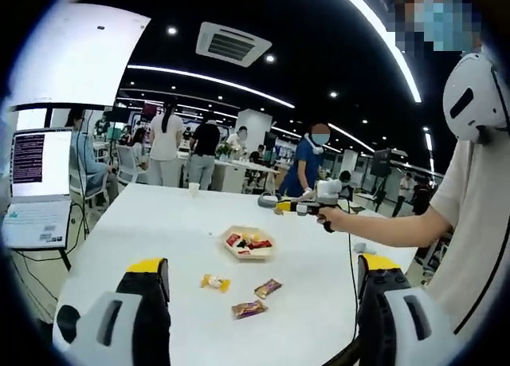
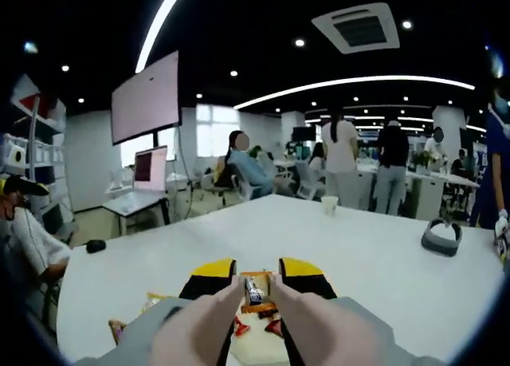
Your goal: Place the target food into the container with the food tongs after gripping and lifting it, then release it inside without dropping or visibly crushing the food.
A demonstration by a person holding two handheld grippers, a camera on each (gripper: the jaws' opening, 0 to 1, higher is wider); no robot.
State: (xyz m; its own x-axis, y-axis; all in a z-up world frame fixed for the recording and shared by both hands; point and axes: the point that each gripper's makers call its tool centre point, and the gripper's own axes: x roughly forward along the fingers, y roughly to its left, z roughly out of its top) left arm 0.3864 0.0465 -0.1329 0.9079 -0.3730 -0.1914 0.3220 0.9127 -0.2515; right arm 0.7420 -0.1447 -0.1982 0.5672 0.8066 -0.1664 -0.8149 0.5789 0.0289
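Observation:
My right gripper (image 2: 256, 274) is shut on a pair of pale food tongs (image 2: 207, 322). The tong tips pinch a small wrapped snack (image 2: 253, 290) just above the paper container (image 2: 253, 346), where red packets (image 2: 273, 326) lie. In the left gripper view, a person's hand holds that right gripper (image 1: 307, 204) above and behind the container (image 1: 249, 242). My left gripper (image 1: 263, 282) is open, jaws wide apart, held back over the near table. Between those jaws, a yellow snack (image 1: 215, 283) and two brown wrapped snacks (image 1: 268, 288) (image 1: 249, 308) rest on the white table (image 1: 159, 222).
A laptop (image 1: 36, 186) sits on a side stand at the left. A white cup (image 2: 330, 205) and a grey ring-shaped object (image 2: 441, 237) stand farther out on the table. Several people stand and sit beyond the table's far edge.

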